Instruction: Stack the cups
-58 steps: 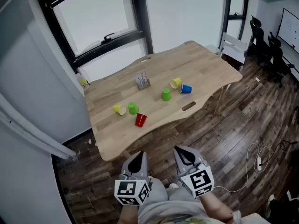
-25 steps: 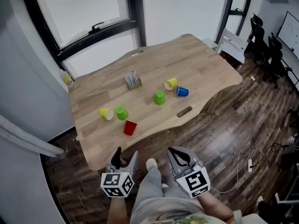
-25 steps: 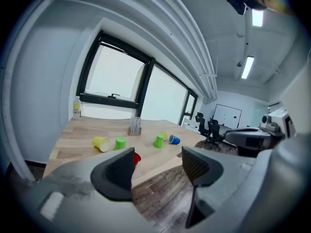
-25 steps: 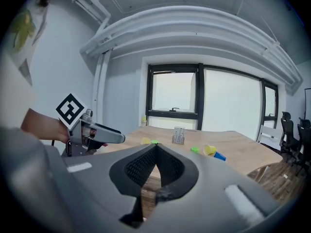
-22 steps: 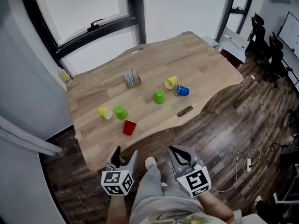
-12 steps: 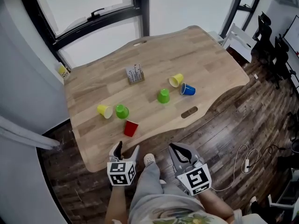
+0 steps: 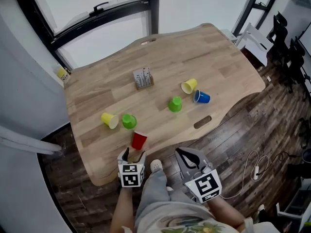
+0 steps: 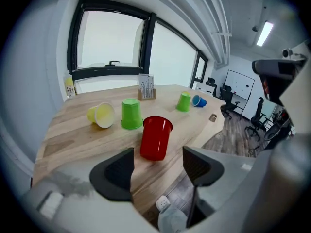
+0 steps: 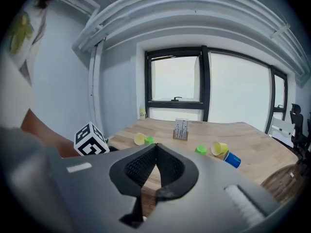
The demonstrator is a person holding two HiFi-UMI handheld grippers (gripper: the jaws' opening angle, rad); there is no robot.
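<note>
Left gripper (image 7: 133, 155) is spread wide and tipped down at the red cup (image 7: 139, 140). The cup stands mouth-up near the front edge of the table (image 7: 97, 89), just ahead of the jaws and untouched, so I'd guess it's the first grab. Right gripper (image 7: 188, 155) is pressed together on nothing and hangs off the table, probably just waiting its turn.

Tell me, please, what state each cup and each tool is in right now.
red cup: upright, unstacked
near green cup: upside down, unstacked
near yellow cup: on its side
far green cup: upside down, unstacked
far yellow cup: on its side
blue cup: on its side
left tool: open, gripping nothing
right tool: shut, empty
</note>
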